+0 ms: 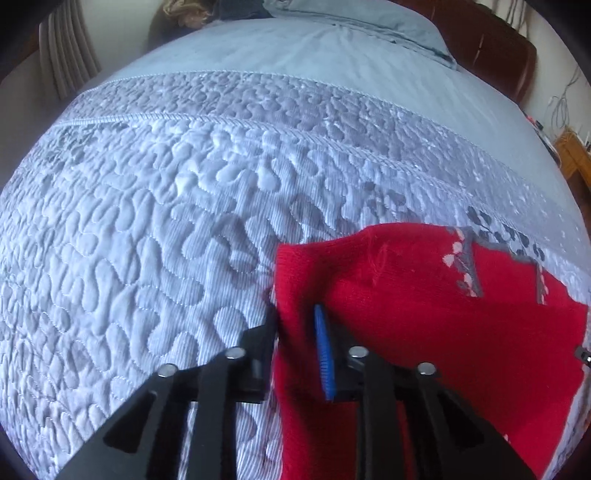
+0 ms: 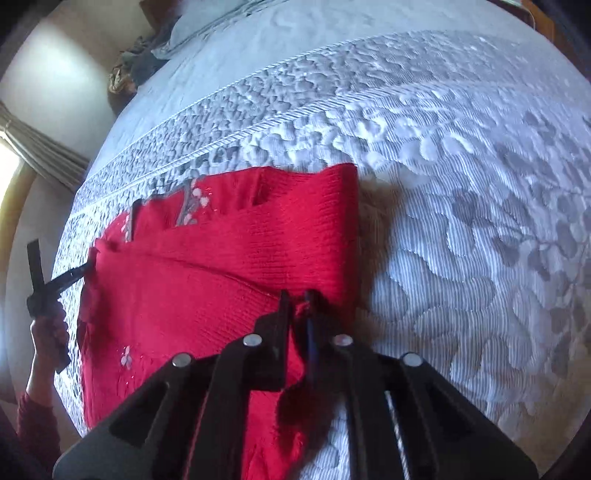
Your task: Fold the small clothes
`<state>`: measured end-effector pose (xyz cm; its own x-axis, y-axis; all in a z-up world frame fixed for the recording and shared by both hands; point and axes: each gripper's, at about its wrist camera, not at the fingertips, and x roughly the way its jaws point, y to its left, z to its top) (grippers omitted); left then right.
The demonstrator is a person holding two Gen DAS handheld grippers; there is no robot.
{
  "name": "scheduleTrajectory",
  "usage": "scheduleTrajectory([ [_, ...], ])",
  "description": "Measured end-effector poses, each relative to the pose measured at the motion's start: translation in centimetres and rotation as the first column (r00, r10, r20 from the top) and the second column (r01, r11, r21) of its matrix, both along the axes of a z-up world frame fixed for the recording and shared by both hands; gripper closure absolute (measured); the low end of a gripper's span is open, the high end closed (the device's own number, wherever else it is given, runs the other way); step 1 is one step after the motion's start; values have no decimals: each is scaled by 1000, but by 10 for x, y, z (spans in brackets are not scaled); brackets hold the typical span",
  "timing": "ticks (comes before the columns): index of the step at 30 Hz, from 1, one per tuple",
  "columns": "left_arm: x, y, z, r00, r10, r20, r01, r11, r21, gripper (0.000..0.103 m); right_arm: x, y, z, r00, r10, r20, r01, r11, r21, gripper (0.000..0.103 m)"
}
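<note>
A small red knit sweater [image 1: 424, 314] with a grey and pink flower pattern lies on a grey quilted bedspread [image 1: 147, 221]. My left gripper [image 1: 297, 314] is shut on the sweater's left edge, with a blue pad showing against the knit. In the right wrist view the sweater [image 2: 207, 280] spreads to the left, partly folded over. My right gripper [image 2: 297, 301] is shut on its right edge. The left gripper [image 2: 79, 273] shows there at the sweater's far side, held by a hand.
The bedspread [image 2: 461, 221] stretches wide around the sweater. Grey pillows [image 1: 369, 22] lie at the head of the bed by a brown headboard [image 1: 498, 48]. Curtains [image 2: 40, 151] hang at the left. A wooden nightstand [image 1: 572, 155] stands at the right.
</note>
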<state>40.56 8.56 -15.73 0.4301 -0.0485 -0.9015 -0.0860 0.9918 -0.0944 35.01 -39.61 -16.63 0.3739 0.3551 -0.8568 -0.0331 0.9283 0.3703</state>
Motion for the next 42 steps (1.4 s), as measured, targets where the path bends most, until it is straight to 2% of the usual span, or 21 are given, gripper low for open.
scheduleTrajectory([
  [1, -5, 1, 3, 1000, -14, -2, 14, 1000, -5, 67, -6, -1, 5, 1000, 8, 2, -8, 1000, -3, 77],
  [2, -12, 1, 5, 999, -33, -5, 33, 999, -9, 58, -15, -3, 8, 1000, 11, -2, -11, 1000, 6, 72],
  [3, -19, 2, 6, 999, -49, -9, 49, 999, -13, 54, -19, -4, 9, 1000, 14, -11, -14, 1000, 14, 72],
  [6, -34, 0, -2, 995, -83, -55, 80, 995, -56, 53, -36, -5, 4, 998, 39, -52, -34, 996, 87, 72],
  [8, -41, -3, -5, 995, -80, -54, 76, 995, -63, 54, -40, -2, -1, 996, 49, -79, -41, 994, 102, 72],
  [9, -42, -5, -6, 996, -79, -50, 77, 996, -53, 54, -41, 1, -4, 995, 51, -89, -43, 995, 88, 76],
  [10, -42, -7, -6, 996, -75, -46, 74, 997, -36, 57, -42, 4, -4, 994, 58, -93, -51, 996, 75, 94],
  [11, -43, -8, -7, 997, -62, -50, 62, 998, -12, 67, -42, 6, -5, 993, 67, -101, -61, 996, 69, 99],
  [12, -42, -8, -8, 997, -58, -55, 57, 998, -7, 75, -43, 5, -3, 993, 65, -99, -58, 996, 70, 99],
  [14, -42, -8, -8, 997, -54, -62, 53, 999, -8, 78, -46, 3, 1, 994, 51, -99, -47, 998, 45, 100],
  [19, -41, -7, -11, 996, -56, -76, 56, 998, -3, 77, -50, 6, -8, 992, 40, -117, -40, 999, 4, 98],
  [21, -45, -7, -7, 994, -65, -85, 64, 998, -10, 72, -55, 6, -2, 994, 29, -106, -26, 999, 29, 91],
  [22, -50, -5, -5, 993, -67, -93, 65, 998, -21, 69, -65, 6, 4, 995, 30, -93, -27, 999, 38, 82],
  [23, -59, -4, -2, 991, -78, -105, 75, 997, -37, 62, -72, 7, 7, 996, 34, -88, -31, 999, 35, 72],
  [24, -71, -2, 1, 989, -89, -117, 84, 995, -49, 56, -82, 10, 9, 995, 41, -88, -38, 999, 27, 71],
  [26, -97, 1, 3, 984, -105, -142, 98, 994, -53, 52, -111, 18, 8, 991, 68, -116, -64, 997, 37, 71],
  [28, -130, 1, 2, 975, -135, -178, 131, 991, -35, 52, -143, 29, 4, 985, 98, -143, -91, 994, 54, 71],
  [31, -178, -4, 5, 964, -183, -190, 185, 983, -6, 48, -191, 47, -3, 975, 127, -180, -117, 991, 62, 70],
  [35, -249, -7, 6, 956, -218, -196, 219, 976, -18, 46, -245, 61, -7, 971, 132, -197, -121, 990, 67, 70],
  [39, -298, -7, 13, 957, -230, -177, 229, 973, -25, 46, -289, 64, -3, 970, 131, -206, -114, 989, 93, 70],
  [42, -327, -3, 15, 951, -237, -198, 226, 971, -77, 46, -320, 68, -4, 964, 137, -226, -117, 988, 101, 70],
])
